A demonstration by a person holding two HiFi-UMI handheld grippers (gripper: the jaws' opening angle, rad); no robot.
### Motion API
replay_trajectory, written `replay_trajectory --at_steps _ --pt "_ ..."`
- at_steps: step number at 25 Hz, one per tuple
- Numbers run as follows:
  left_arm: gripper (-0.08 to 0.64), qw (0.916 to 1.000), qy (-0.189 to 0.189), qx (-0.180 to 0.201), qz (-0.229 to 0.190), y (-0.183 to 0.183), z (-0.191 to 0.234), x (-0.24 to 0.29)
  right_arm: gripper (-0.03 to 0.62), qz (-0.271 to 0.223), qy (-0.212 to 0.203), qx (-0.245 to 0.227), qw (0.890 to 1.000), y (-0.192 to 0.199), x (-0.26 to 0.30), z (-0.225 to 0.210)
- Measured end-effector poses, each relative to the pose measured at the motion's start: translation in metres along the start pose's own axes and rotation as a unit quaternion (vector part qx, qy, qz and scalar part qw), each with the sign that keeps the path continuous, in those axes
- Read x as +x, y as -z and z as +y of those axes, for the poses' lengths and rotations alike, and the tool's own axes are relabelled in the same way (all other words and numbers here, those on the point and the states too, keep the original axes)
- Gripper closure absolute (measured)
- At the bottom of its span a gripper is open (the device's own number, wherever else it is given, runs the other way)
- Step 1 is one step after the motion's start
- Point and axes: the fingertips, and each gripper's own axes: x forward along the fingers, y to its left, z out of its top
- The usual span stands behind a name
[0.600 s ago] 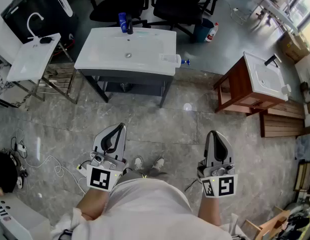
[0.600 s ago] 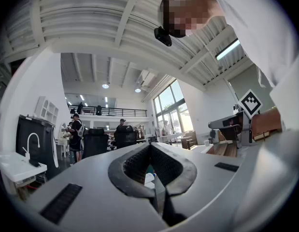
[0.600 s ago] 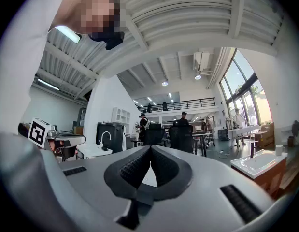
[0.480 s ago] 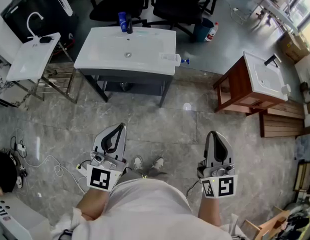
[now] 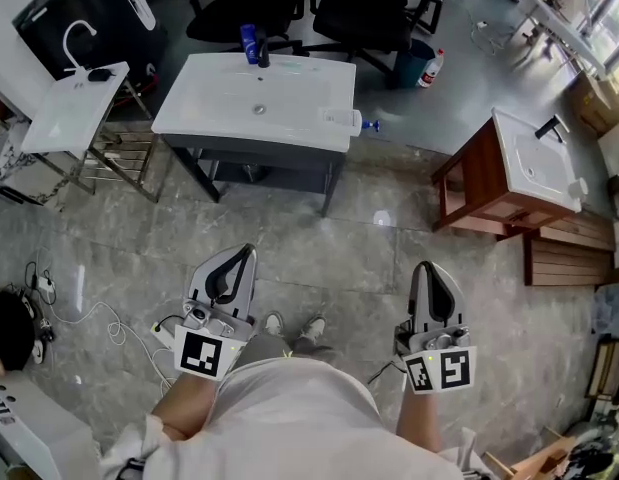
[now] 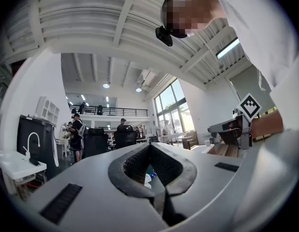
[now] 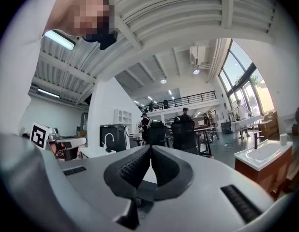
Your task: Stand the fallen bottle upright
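In front of torso, left gripper (image 5: 245, 252), right gripper (image 5: 427, 266) level; jaws pressed together (nothing held); bottle (image 5: 341, 118) lying on sink (image 5: 214, 93).

The head view has drifted slightly, nudging the washbasin (image 5: 219, 108) and fallen bottle (image 5: 339, 118) rightward.

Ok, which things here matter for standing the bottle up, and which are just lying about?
For the job: fallen bottle on the white sink, at its right edge; left gripper and right gripper, both shut, empty.

Lying about: blue bottle, red-capped bottle on the floor, small sink, wooden cabinet, chairs.
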Motion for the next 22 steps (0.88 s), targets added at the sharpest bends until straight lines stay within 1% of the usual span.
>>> replay_trajectory --at_steps 3,7,11,14,18,22 --pt "0.545 0.9999 -0.012 0.0 0.001 0.004 -0.008 0.004 0.554 -0.006 -0.01 0.002 1.0 0.004 0.003 -0.012" --pt "0.545 0.9999 -0.014 0.0 0.01 0.01 -0.019 0.008 0.554 -0.003 -0.016 0.011 1.0 0.01 0.006 -0.021" --pt "0.545 0.9997 -0.019 -0.002 0.012 0.01 -0.015 0.02 0.554 0.004 -0.015 0.011 1.0 0.011 0.013 -0.032" --pt "0.545 0.9997 -0.017 -0.006 0.015 0.018 -0.014 0.031 0.554 0.009 -0.012 0.011 1.0 0.015 0.017 -0.039" --pt "0.545 0.9998 -0.007 -0.016 0.008 0.028 -0.005 0.054 0.554 0.012 -0.006 0.004 1.0 0.019 0.034 -0.046" --pt "0.545 0.9997 0.003 -0.022 0.007 0.036 0.016 0.084 0.554 0.017 0.005 -0.001 1.0 0.018 0.063 -0.052"
